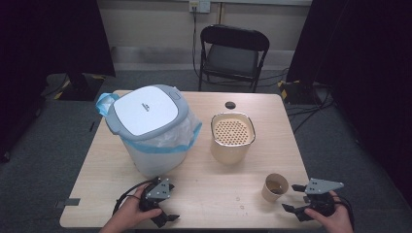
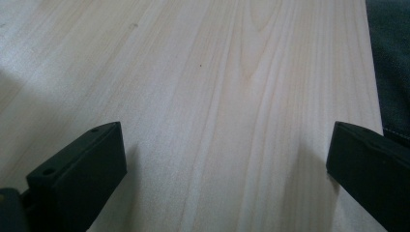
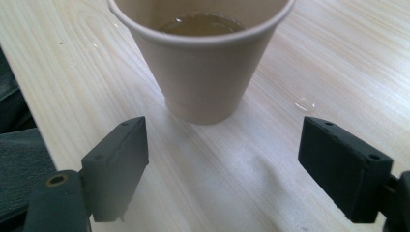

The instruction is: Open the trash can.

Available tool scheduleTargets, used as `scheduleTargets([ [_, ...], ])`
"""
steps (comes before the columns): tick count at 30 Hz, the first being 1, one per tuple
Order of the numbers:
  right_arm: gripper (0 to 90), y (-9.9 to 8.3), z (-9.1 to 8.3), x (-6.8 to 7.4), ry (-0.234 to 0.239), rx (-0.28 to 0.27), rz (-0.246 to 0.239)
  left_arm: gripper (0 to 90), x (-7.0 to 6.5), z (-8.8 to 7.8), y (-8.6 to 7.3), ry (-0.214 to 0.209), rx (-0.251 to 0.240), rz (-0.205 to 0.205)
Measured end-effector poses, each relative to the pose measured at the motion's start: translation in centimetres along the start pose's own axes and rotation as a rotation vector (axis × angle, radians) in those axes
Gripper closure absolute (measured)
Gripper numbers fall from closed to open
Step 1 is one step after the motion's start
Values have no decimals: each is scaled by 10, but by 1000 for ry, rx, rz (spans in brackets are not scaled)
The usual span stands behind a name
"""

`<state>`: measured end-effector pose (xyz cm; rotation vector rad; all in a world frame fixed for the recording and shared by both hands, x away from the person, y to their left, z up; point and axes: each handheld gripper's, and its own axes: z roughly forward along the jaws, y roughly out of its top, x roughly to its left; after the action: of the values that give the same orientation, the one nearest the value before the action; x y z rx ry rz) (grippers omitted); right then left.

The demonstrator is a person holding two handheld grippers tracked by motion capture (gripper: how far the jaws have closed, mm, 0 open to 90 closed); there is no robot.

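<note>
**Paper cup waits just ahead of an open right gripper**

Paper cup (image 1: pixel 275 187) of brownish liquid stands upright near the front right corner of the wooden table (image 1: pixel 204 194). Just to its right, the right gripper (image 1: pixel 296 198) sits at the table's front edge in the person's hand, pointing toward the cup. Its jaws are spread wide and hold nothing; in the right gripper view the cup (image 3: pixel 203 58) stands just beyond the two black jaws, not between them, with a few small wet drops on the wood nearby.

Toward the front left, the left gripper (image 1: pixel 167 218) rests in the other hand, jaws fully apart and empty, with bare tabletop (image 2: pixel 217 96) between them.

Farther back, a lidded white bin (image 1: pixel 148 128) with a plastic liner stands left of centre. A cream container with a perforated top (image 1: pixel 232 136) stands right of centre.
</note>
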<state>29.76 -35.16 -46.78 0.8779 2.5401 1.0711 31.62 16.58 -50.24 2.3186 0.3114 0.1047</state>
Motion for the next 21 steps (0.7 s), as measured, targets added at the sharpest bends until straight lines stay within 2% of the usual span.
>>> scheduleTargets([
  [11, 175, 19, -19, -1, 28, 33, -26, 0, 0, 0, 0, 1, -2, 0],
  [21, 176, 59, -42, -7, 28, 53, -80, 0, -1, 0, 0, 3, -4, -3],
])
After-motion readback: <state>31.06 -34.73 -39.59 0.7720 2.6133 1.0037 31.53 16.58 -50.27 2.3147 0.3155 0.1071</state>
